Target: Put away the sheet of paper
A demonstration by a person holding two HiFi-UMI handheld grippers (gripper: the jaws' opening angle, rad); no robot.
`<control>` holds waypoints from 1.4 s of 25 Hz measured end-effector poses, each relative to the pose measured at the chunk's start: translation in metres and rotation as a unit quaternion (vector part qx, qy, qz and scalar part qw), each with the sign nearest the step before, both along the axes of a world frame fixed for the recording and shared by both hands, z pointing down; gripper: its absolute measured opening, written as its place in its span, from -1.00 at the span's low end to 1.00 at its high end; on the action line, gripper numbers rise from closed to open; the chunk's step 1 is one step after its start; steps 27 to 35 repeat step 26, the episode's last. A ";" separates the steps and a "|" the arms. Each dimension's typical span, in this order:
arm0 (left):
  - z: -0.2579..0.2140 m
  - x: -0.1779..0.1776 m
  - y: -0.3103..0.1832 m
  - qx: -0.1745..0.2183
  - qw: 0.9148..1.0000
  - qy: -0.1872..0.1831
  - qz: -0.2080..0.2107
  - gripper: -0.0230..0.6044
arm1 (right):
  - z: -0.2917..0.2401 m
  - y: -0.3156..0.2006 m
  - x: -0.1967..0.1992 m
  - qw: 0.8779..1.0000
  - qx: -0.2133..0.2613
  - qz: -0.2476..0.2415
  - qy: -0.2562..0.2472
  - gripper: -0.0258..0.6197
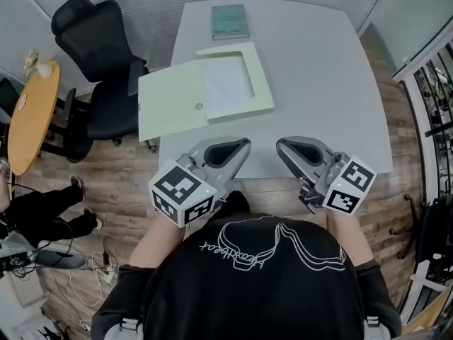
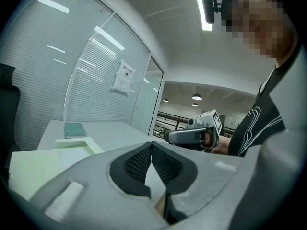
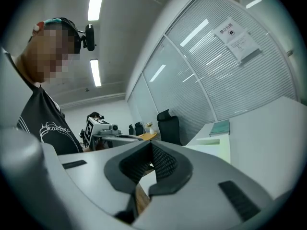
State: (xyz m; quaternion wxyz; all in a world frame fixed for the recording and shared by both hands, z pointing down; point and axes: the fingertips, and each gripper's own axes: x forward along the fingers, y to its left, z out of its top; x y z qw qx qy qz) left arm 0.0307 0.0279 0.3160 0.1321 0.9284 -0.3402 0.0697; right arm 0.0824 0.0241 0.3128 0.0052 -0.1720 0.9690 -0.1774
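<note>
White paper sheet (image 1: 228, 83) lies inside the open pale-green box file (image 1: 173, 99) at eleven o'clock on the white tabletop (image 1: 318, 83). At six o'clock, the left hand-held gripper (image 1: 244, 144) and the right hand-held gripper (image 1: 281, 146) are closed and empty.

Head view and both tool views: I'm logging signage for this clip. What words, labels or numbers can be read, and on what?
Nothing reads clearly.
White paper notice on the glass wall: print too blurred to read.
Teal book: cover print too small to read.
Black T-shirt: white cursive script, not legible.
</note>
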 end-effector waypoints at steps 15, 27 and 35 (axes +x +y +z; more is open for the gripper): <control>-0.023 0.025 0.079 0.035 0.999 0.010 0.001 -0.89 | -0.022 0.080 0.017 0.999 0.044 -0.011 0.007 -0.89; -0.031 0.029 0.095 0.043 0.999 0.011 0.005 -0.89 | -0.020 0.097 0.019 0.999 0.043 -0.012 0.008 -0.89; -0.031 0.029 0.095 0.043 0.999 0.011 0.005 -0.89 | -0.020 0.097 0.019 0.999 0.043 -0.012 0.008 -0.89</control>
